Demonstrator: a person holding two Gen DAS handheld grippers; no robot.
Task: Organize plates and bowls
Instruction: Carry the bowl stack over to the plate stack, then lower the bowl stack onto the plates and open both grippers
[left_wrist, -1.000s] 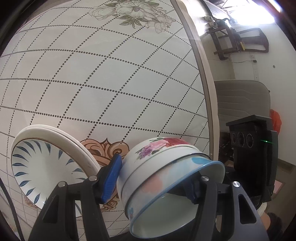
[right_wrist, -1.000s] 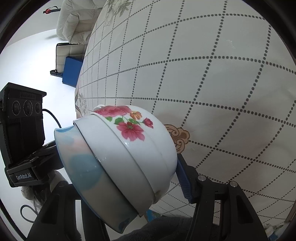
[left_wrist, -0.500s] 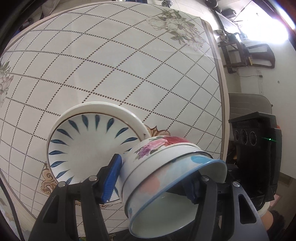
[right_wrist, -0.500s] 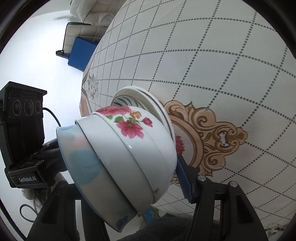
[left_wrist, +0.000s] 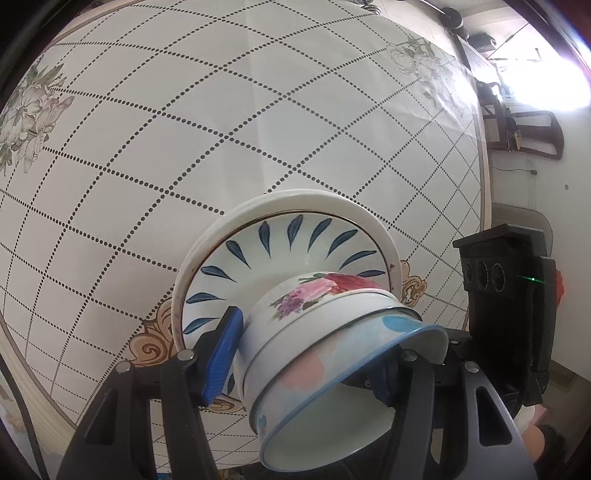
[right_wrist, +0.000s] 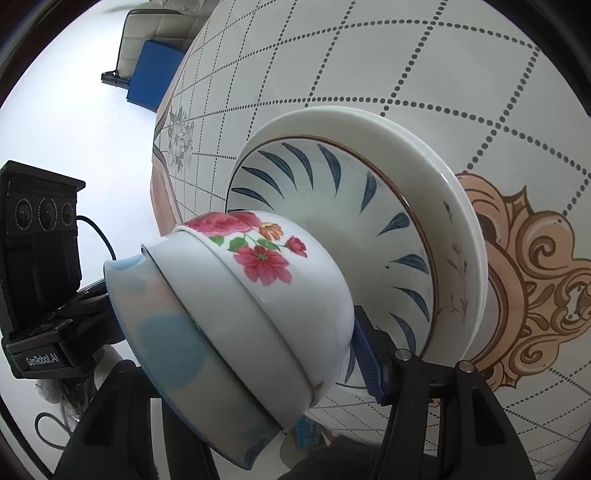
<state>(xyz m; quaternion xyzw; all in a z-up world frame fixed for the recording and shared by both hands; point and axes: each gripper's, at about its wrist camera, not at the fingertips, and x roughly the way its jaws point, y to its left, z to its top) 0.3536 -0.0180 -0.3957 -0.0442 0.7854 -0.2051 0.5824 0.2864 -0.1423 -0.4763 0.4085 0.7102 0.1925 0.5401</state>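
A stack of nested bowls (left_wrist: 325, 332), the outer one white with pink flowers and the inner one pastel blue and pink, is held between both grippers. My left gripper (left_wrist: 306, 354) is shut on the stack, and my right gripper (right_wrist: 255, 332) is shut on the same stack (right_wrist: 240, 295) from the other side. The stack is tilted and hovers just over a stack of plates (left_wrist: 295, 236) with a blue-leaf dish on top, resting on the table. The plates (right_wrist: 369, 206) fill the middle of the right wrist view.
The table has a white cloth (left_wrist: 184, 129) with a dotted diamond grid, flower prints and tan ornaments (right_wrist: 535, 277). Its edge runs at the right in the left wrist view. Chairs (left_wrist: 524, 129) and a sofa with a blue box (right_wrist: 151, 74) stand beyond the table.
Both grippers have carried the bowl stack toward the plate stack, which has grown larger and moved under the bowls in both views.
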